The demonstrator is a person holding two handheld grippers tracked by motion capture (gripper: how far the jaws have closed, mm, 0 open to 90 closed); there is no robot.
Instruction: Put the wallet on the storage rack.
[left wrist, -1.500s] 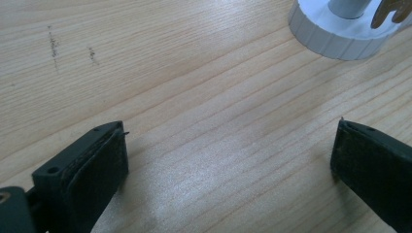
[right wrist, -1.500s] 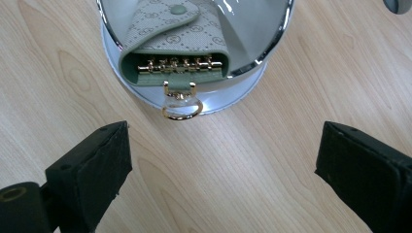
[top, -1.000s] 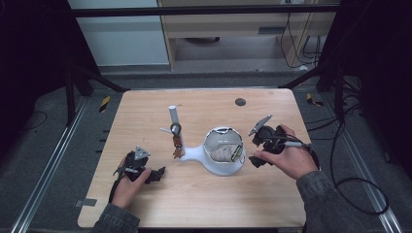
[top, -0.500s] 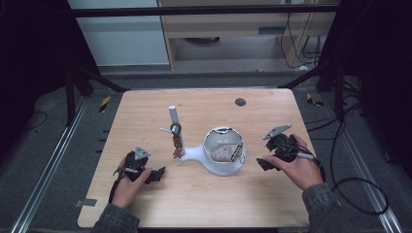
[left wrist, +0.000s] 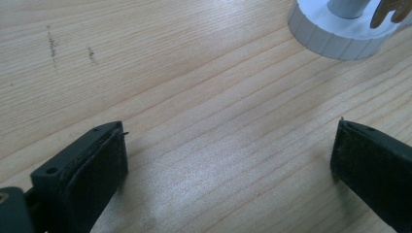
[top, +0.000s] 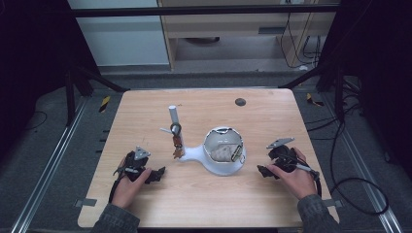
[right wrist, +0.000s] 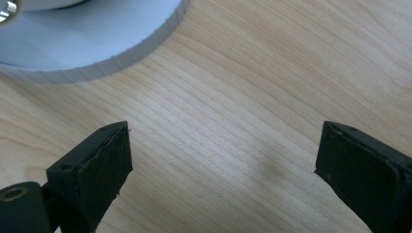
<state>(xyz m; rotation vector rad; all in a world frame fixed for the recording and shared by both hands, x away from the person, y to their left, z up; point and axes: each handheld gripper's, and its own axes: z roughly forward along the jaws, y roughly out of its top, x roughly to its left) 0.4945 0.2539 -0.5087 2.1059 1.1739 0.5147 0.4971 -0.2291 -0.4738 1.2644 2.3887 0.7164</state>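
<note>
A white stand sits mid-table: a round ribbed bowl [top: 224, 167] joined to a small base with an upright post [top: 172, 115]. A metal ring and small brown trinkets [top: 177, 144] hang from the post. Something crumpled and beige [top: 221, 152] lies in the bowl. My left gripper [top: 156, 174] rests low at the front left, open, with bare wood between its jaws [left wrist: 228, 155]; the small ribbed base [left wrist: 335, 36] lies ahead of it. My right gripper [top: 266, 170] is open to the right of the bowl, its jaws [right wrist: 223, 160] over bare wood near the bowl's ribbed edge [right wrist: 97, 48].
A small dark round spot [top: 240, 102] marks the far side of the wooden table [top: 272, 121]. Black frame legs and cables stand on the floor around the table. A hand holds each gripper near the front edge.
My right gripper has moved away from the bowl, to the right and toward the table's front edge. The left gripper has stayed put.
</note>
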